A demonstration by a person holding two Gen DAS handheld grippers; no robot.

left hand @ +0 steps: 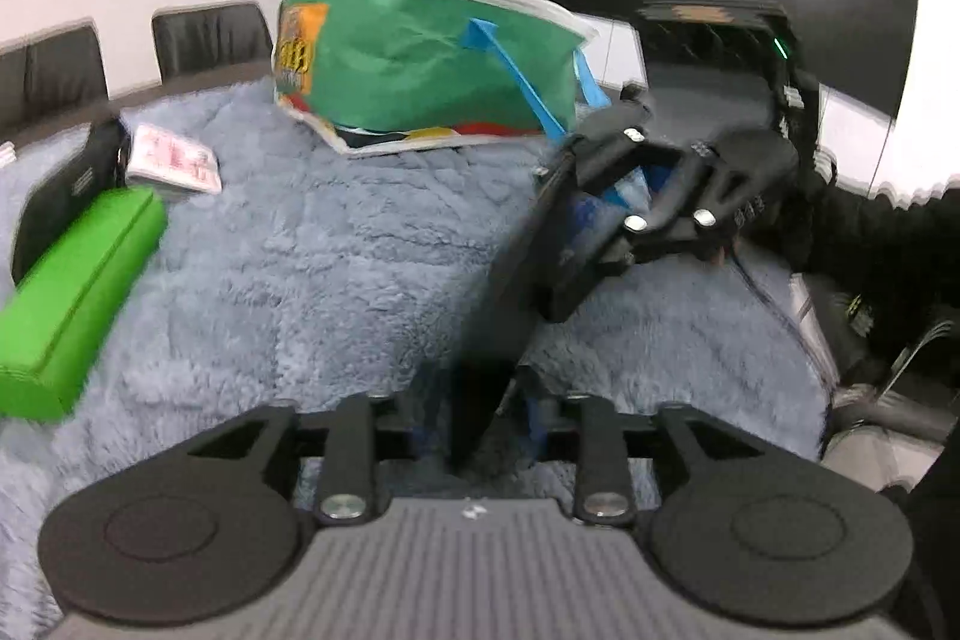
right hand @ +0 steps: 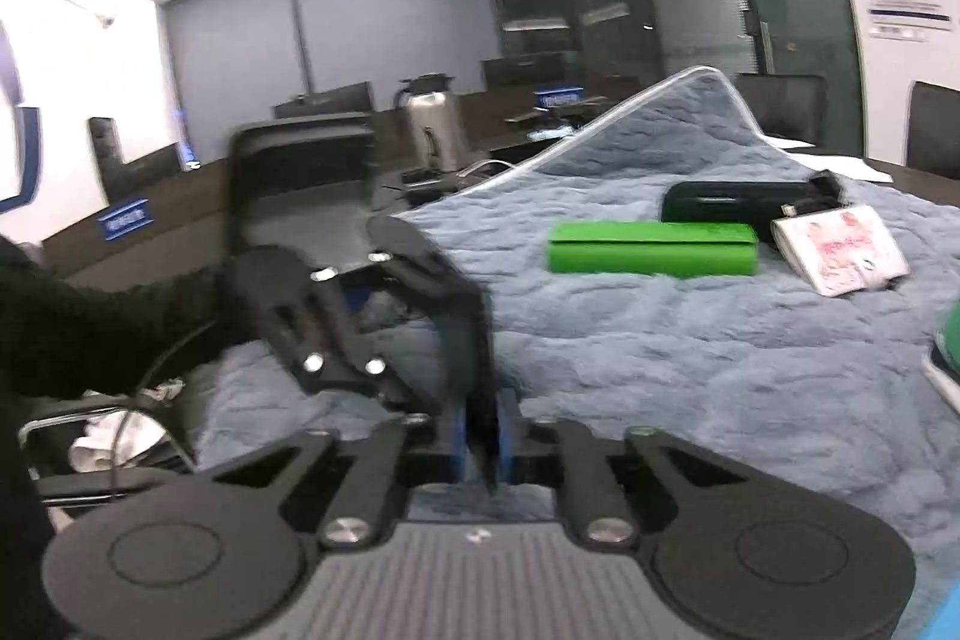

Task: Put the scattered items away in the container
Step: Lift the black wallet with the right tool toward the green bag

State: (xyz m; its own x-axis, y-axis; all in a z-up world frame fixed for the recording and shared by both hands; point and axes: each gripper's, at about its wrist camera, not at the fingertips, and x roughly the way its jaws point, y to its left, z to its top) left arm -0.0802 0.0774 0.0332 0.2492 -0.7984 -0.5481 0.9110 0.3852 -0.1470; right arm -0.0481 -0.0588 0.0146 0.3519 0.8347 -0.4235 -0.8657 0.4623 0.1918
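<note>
Motion blur hides both grippers' fingers: the right gripper (right hand: pixel 480 436) is closed on a thin dark flat object (right hand: pixel 465 340), the left gripper (left hand: pixel 498 400) unclear. The green fabric bag (left hand: pixel 420 64) is cut off in the right wrist view.

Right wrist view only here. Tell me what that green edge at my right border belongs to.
Observer: It belongs to a green bag with a white rim, standing on the blue blanket.
Operator: Describe its handles.
Observer: It has blue straps; one runs diagonally down the side facing the left wrist camera.
Operator: Say what lies on its far side from me.
Observer: The white packet lies to the bag's left in the left wrist view, with bare blanket between them.
</note>
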